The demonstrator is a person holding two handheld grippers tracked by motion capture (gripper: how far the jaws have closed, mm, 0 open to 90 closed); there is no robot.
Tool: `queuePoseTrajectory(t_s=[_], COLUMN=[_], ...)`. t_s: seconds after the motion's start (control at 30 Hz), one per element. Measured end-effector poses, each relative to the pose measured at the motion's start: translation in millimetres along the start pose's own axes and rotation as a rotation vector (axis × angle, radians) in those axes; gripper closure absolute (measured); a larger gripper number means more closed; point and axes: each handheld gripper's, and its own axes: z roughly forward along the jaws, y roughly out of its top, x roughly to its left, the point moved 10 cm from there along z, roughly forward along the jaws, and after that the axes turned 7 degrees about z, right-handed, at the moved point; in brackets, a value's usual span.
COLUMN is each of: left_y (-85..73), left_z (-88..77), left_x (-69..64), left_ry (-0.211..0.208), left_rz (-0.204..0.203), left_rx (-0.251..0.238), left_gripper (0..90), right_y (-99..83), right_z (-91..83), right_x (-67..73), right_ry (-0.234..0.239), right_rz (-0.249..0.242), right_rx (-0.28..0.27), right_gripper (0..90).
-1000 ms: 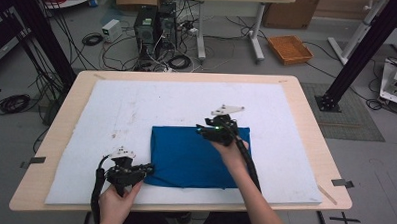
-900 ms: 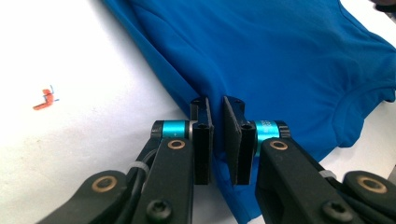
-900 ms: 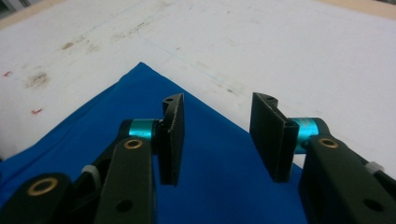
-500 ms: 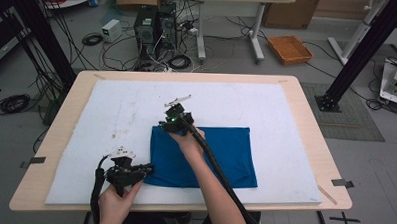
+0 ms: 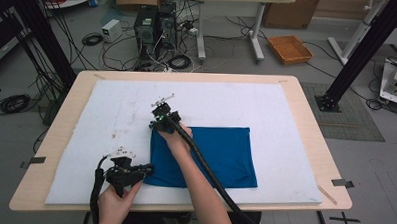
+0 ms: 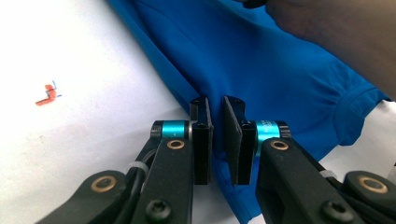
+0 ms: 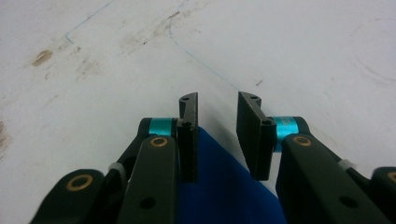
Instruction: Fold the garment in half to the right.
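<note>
A blue cloth (image 5: 220, 153) lies folded flat on the white mat (image 5: 237, 103). My left gripper (image 5: 147, 169) rests at the cloth's near left corner. In the left gripper view its jaws (image 6: 217, 105) stand a narrow slit apart, with the blue cloth's (image 6: 261, 56) edge running in between them. My right gripper (image 5: 159, 114) sits at the cloth's far left corner, its arm reaching across the fabric. Its jaws (image 7: 217, 100) have just been closing and still stand apart. The cloth's corner (image 7: 219, 186) lies between and under them, with no pad pressing on it.
The mat covers most of the wooden table (image 5: 307, 96). It carries a small red mark (image 6: 46, 93), thin blue pen lines (image 7: 205, 67) and brown stains (image 7: 42, 57). Beyond the far edge the floor holds computer towers (image 5: 154, 25), cables and an orange tray (image 5: 290, 48).
My right gripper has travelled left along the cloth's far edge, from its far right corner to its far left corner. The left gripper and the cloth have stayed put.
</note>
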Motion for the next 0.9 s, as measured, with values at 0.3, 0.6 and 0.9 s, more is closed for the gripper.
queuePoseTrajectory(t_s=[0.3,0.6,0.9], left_y=[-0.2,0.5,3.2], left_z=[0.2,-0.3,-2.8], left_x=[0.5,0.4,-1.5], left_ry=[0.003,-0.006,-0.02], left_rz=[0.0,-0.001,0.004], left_rx=[0.003,-0.004,-0.021], left_gripper=[81.5,82.8,84.4], right_y=[-0.9,4.5,12.0], right_z=[3.7,-1.6,-16.7], right_x=[3.8,9.3,8.6], right_ry=[-0.039,-0.021,0.0], right_rz=[-0.067,-0.088,-0.086], right_rx=[0.029,-0.005,-0.037], right_gripper=[80.7,89.6,89.7])
